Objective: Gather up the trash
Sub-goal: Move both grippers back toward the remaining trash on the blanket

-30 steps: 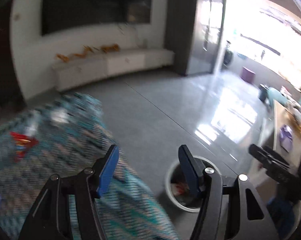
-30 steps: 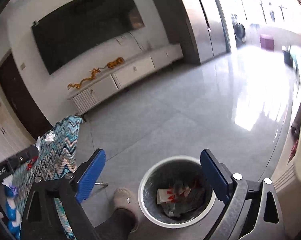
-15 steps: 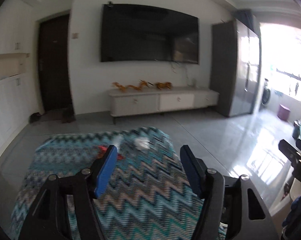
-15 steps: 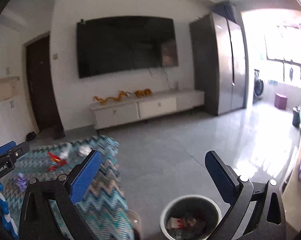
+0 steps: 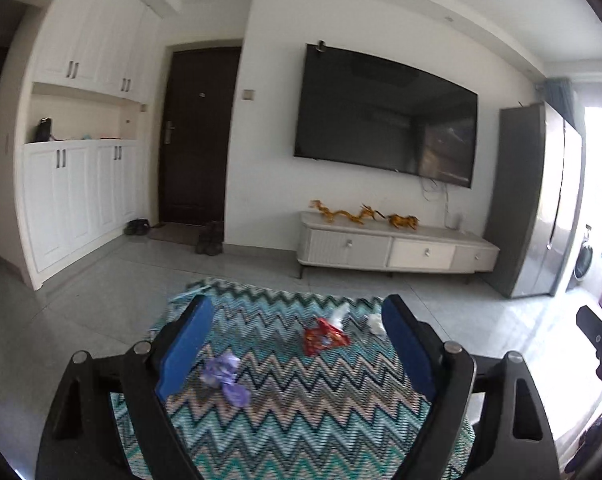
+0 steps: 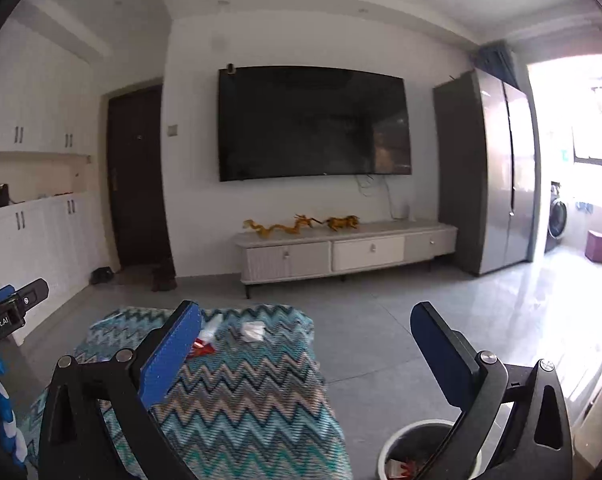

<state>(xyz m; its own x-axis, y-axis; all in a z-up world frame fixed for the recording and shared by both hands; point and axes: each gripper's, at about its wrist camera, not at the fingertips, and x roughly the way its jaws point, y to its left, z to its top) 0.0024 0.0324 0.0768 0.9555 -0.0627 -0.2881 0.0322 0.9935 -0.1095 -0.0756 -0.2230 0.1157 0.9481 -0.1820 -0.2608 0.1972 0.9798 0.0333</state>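
The left gripper point(image 5: 297, 338), a black frame with two blue-padded fingers, stands wide apart with nothing between its pads; its jaws have just been opening. It hangs above a table covered with a teal, brown and white zigzag-patterned cloth point(image 5: 301, 420).

Trash on the cloth, as seen in the left wrist view:
- A crumpled purple wrapper point(image 5: 225, 376) lies near the left finger, apart from the pad.
- A red crinkled snack wrapper point(image 5: 325, 338) lies further back, near the middle of the cloth.
- A clear plastic piece point(image 5: 339, 314) lies just behind the red wrapper, touching or nearly touching it; which cannot be told.
- A crumpled white tissue point(image 5: 375, 322) lies at the far right of the cloth, just beside the right finger in the picture.

The right gripper point(image 6: 305, 334), of the same build, is spread to its widest and holds nothing. It hangs over the right edge of the cloth and the grey tiled floor point(image 6: 381, 320). In its view the red wrapper is partly hidden behind the left finger, and the white tissue lies in plain sight at the far end of the cloth.

A round white-rimmed waste bin point(image 6: 401, 436) stands on the floor just right of the table, low in the right wrist view, partly behind the right finger. Red and white scraps lie inside it.

Background: a wall-mounted black television point(image 6: 313, 124), a low white cabinet point(image 6: 345, 252) with golden figurines point(image 6: 301, 224) on top, and a dark door point(image 5: 197, 136).
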